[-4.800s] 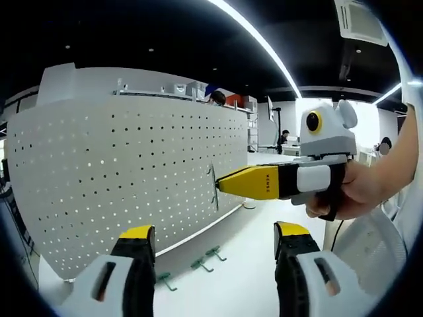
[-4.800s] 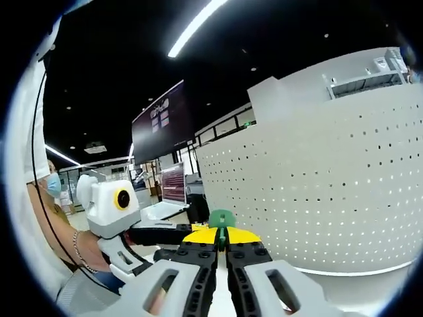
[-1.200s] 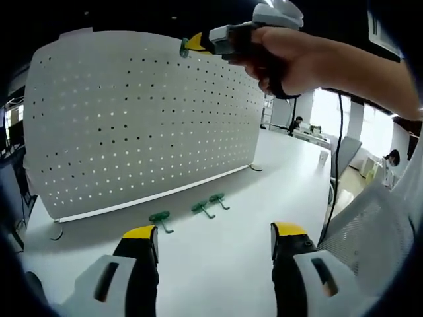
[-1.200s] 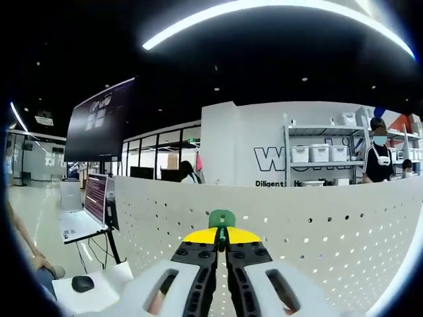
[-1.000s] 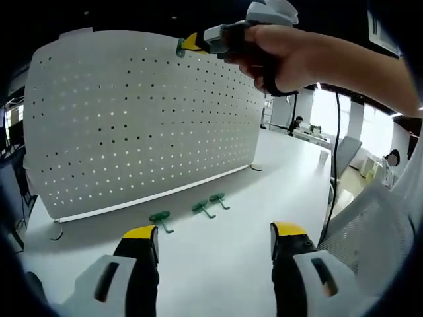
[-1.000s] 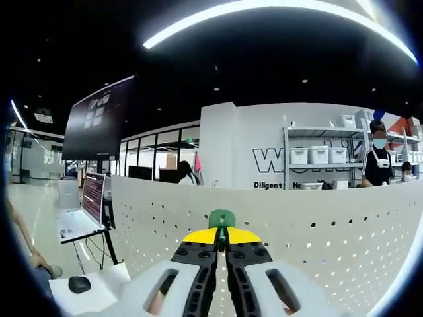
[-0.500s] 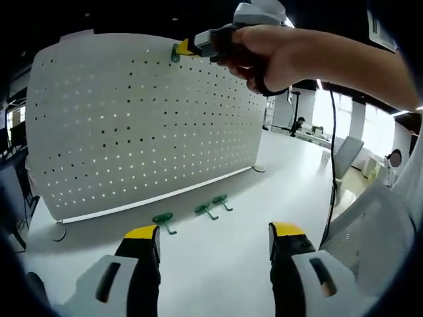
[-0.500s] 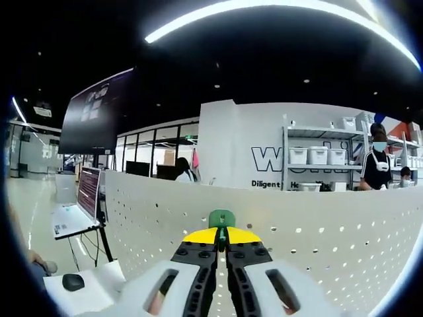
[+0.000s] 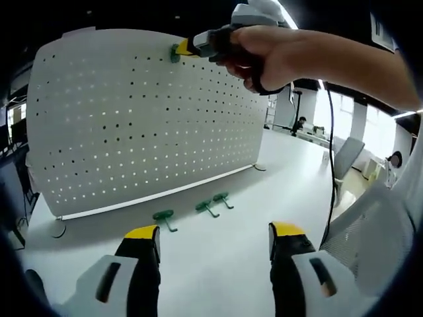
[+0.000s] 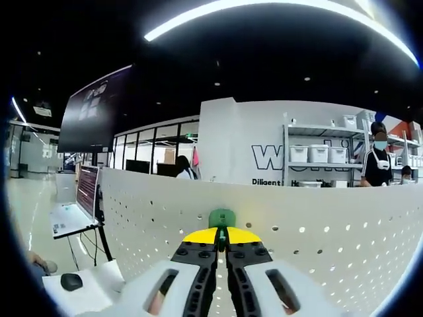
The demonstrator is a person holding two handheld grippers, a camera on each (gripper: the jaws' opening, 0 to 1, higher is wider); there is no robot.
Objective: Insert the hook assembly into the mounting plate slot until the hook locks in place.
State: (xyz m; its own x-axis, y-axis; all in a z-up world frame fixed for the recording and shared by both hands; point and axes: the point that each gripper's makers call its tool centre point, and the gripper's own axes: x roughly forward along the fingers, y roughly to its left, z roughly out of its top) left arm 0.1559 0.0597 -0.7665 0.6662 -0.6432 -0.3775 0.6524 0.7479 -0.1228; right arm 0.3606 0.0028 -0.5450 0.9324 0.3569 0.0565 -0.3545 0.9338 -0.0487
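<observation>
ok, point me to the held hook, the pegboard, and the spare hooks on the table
held green hook (image 10: 221, 218), right gripper view, its tip above the claw
pegboard (image 9: 132, 125), left gripper view, middle of the perforated face
spare green hooks (image 9: 162, 216), left gripper view, leftmost hook's head

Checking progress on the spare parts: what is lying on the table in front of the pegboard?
Three green hooks lie on the table below the pegboard. The table behind the board is hidden.
</observation>
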